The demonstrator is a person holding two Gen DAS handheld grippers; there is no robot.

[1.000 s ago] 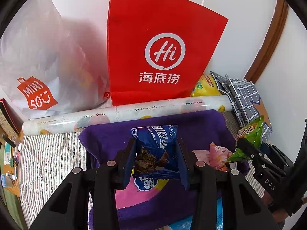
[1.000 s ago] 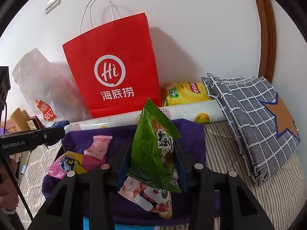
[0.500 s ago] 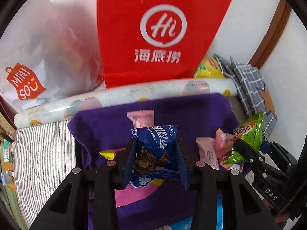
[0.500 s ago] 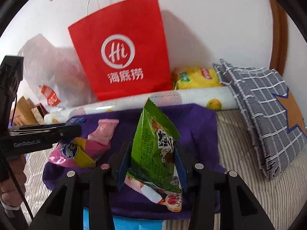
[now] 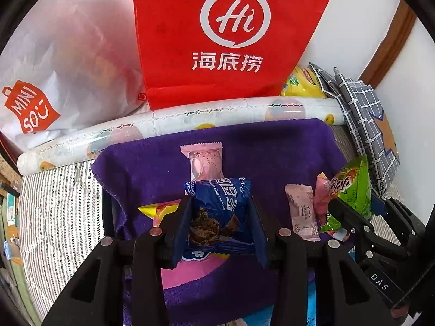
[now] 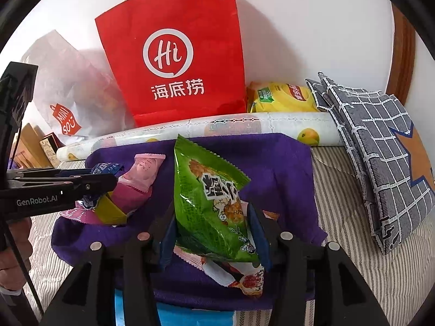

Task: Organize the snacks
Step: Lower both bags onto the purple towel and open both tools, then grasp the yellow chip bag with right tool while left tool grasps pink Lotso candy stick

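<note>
Striped bedding (image 5: 59, 203) under purple towel (image 5: 272, 157), red bag (image 6: 174, 54) against white wall (image 6: 312, 27)

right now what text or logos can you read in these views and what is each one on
"Hi 海底捞": red paper bag
"MINI SO": white plastic bag
"chip cookies": blue packet in the left gripper
"GenRobot.AI": left gripper's side, right wrist view
"DAS": right gripper
Green packet, pink packets and yellow pack: print unreadable.
</note>
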